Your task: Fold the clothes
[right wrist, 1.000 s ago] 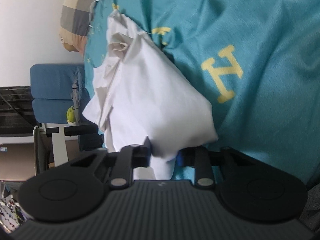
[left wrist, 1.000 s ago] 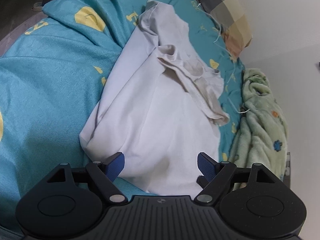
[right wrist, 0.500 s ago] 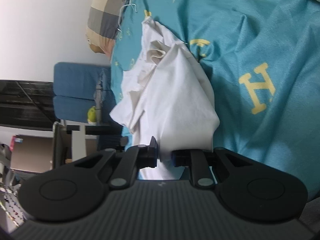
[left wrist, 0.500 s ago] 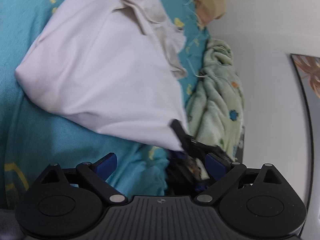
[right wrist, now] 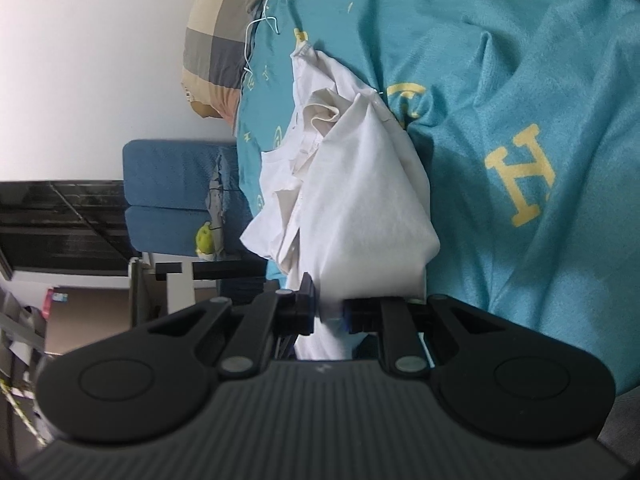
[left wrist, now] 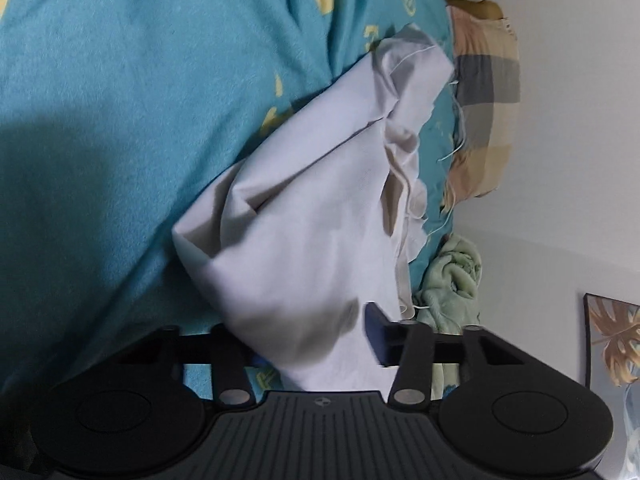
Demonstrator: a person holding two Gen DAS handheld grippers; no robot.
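A white garment (left wrist: 320, 216) lies crumpled on a teal bedspread (left wrist: 120, 120), its near end lifted. In the left wrist view the cloth drapes between the fingers of my left gripper (left wrist: 316, 344), whose jaws stand wide apart with the left tip hidden behind the fabric. In the right wrist view my right gripper (right wrist: 330, 314) is shut on the near edge of the white garment (right wrist: 360, 208), which hangs up from the bedspread (right wrist: 520, 80).
A checked pillow (left wrist: 484, 96) lies at the head of the bed by the white wall. A green fleece blanket (left wrist: 452, 280) is bunched at the bed's edge. A blue chair (right wrist: 172, 192) and a dark desk (right wrist: 60, 220) stand beside the bed.
My left gripper swung round and moved in under the garment's lifted end, so the cloth now lies between its fingers. My right gripper kept its hold and raised the edge a little.
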